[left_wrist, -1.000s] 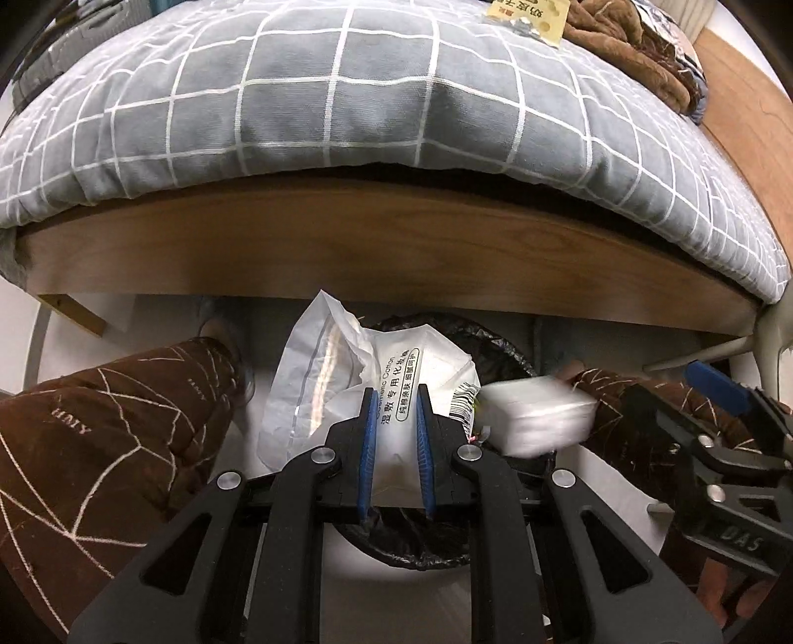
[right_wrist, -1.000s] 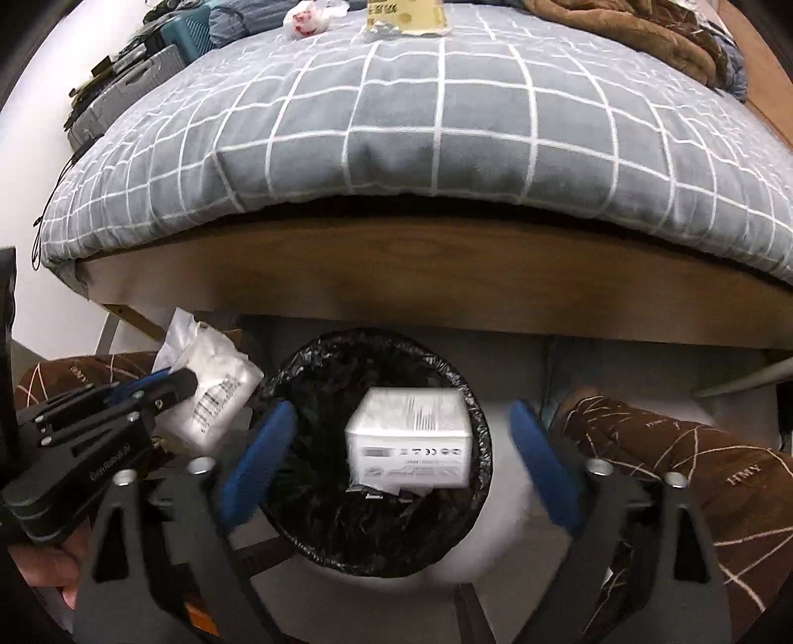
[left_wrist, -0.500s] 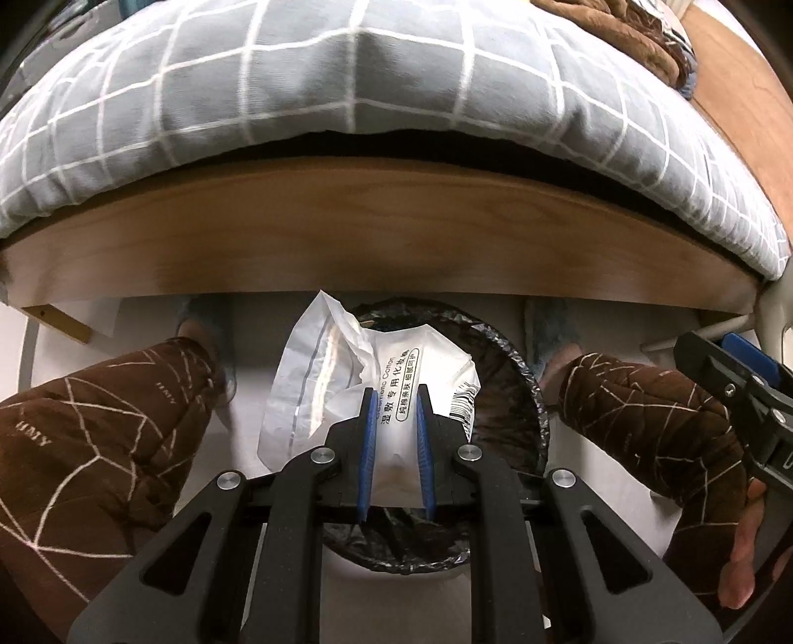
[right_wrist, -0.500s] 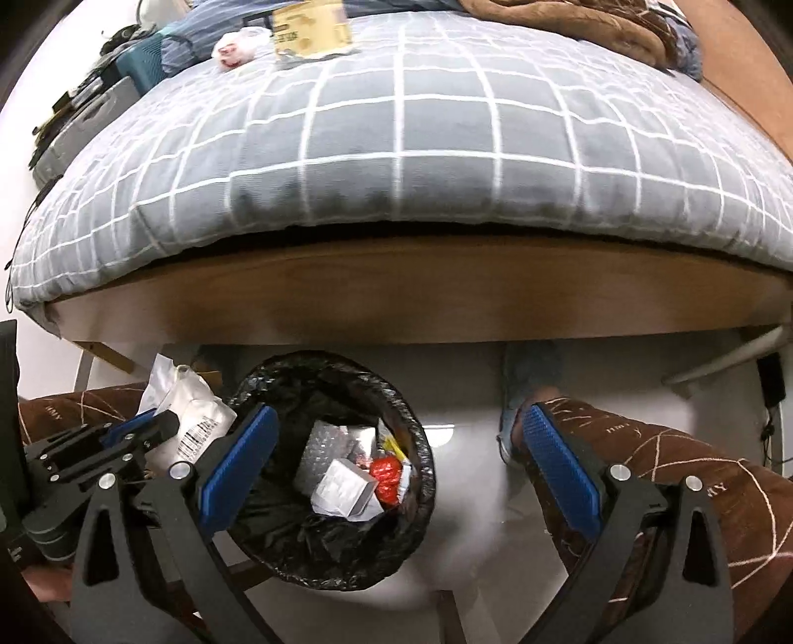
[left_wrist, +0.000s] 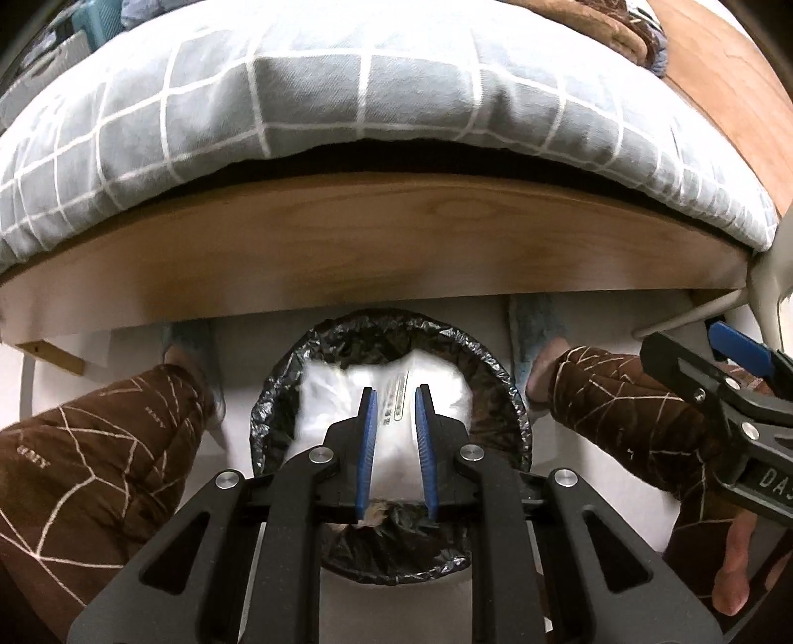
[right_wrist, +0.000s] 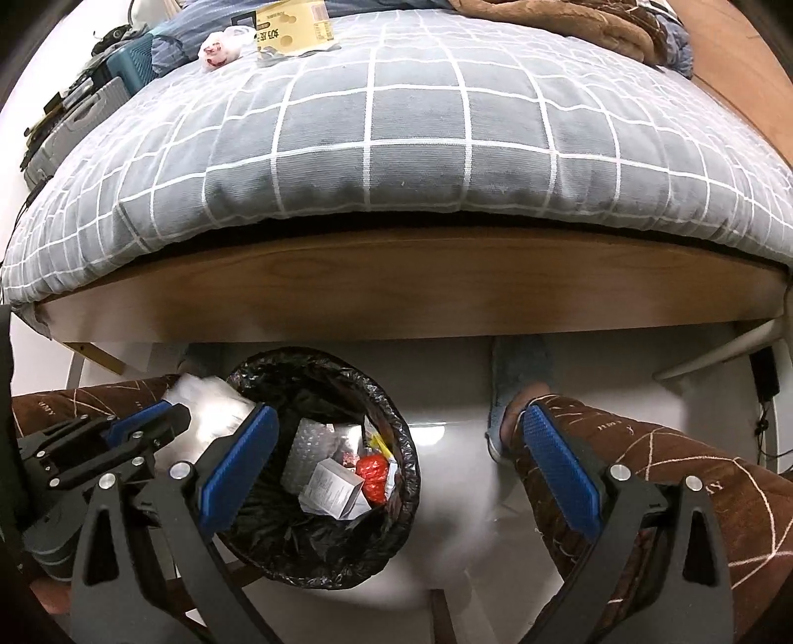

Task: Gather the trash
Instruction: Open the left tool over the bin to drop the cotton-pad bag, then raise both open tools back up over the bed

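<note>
Below the bed's wooden side rail [right_wrist: 396, 292], a bin [right_wrist: 317, 465] lined with a black bag stands on the white floor [right_wrist: 466, 505] between the person's knees in brown patterned trousers.

Left tool [left_wrist: 395, 446]: jaws narrow, blue pads a small gap apart. White plastic packet [left_wrist: 386, 421] sits in that gap, over the bin [left_wrist: 391, 436] mouth, motion-blurred. Cannot tell from the left view whether the pads grip it or it is loose. From the right view the left tool [right_wrist: 143, 421] is at the bin's left rim, with the blurred white packet [right_wrist: 213, 411] just beside its tip, at the rim.

Right tool [right_wrist: 396, 470]: jaws wide, nothing between the pads. It hangs above the floor, with the left pad over the bin's left edge and the right pad over the right knee [right_wrist: 644, 475]. In the left view it shows at the far right edge [left_wrist: 733, 376], with the hand [left_wrist: 738, 569] below it.

Bin contents visible: small white box [right_wrist: 332, 488], red wrapper [right_wrist: 372, 478], bubble wrap [right_wrist: 317, 441], a bit of yellow.

Bed [right_wrist: 396, 124]: grey checked cover. Still on it at the far end are a yellow card pack [right_wrist: 292, 25] and a small white-and-red bag [right_wrist: 218, 47]. Brown blanket [right_wrist: 570, 20] lies top right. Blue slipper [right_wrist: 518, 381] is on the right foot, near the rail.
</note>
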A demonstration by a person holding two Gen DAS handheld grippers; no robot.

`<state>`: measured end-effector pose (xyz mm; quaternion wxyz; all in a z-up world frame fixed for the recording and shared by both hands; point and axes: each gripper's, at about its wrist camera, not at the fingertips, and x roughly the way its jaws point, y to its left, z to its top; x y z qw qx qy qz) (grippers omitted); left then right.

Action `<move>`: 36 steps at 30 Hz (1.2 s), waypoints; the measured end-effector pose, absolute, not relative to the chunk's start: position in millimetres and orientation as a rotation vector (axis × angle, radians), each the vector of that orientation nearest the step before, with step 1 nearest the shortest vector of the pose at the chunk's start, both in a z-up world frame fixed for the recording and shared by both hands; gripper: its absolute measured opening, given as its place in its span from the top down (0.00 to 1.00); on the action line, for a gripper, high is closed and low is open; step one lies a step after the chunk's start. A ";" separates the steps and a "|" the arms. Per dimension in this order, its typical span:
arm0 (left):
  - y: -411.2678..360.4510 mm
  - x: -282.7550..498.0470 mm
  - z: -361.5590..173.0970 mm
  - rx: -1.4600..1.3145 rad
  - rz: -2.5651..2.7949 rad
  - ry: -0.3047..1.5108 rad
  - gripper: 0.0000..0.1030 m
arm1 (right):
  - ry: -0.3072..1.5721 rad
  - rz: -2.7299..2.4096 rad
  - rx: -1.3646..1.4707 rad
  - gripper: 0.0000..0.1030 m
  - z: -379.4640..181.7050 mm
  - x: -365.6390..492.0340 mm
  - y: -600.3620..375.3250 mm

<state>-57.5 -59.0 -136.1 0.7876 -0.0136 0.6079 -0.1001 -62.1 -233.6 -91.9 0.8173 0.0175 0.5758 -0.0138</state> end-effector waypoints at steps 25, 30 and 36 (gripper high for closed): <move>-14.7 -66.2 -60.0 -0.051 -0.104 1.151 0.05 | 1.090 -0.010 0.024 0.07 -23.2 -69.9 -211.2; -12.6 -65.9 -42.6 -0.042 -0.096 1.123 0.05 | 1.045 0.009 -0.002 0.07 -2.7 -67.3 -204.5; -7.0 -61.7 -27.7 -0.053 -0.096 1.106 0.05 | 0.989 0.026 -0.035 0.07 21.2 -59.1 -196.5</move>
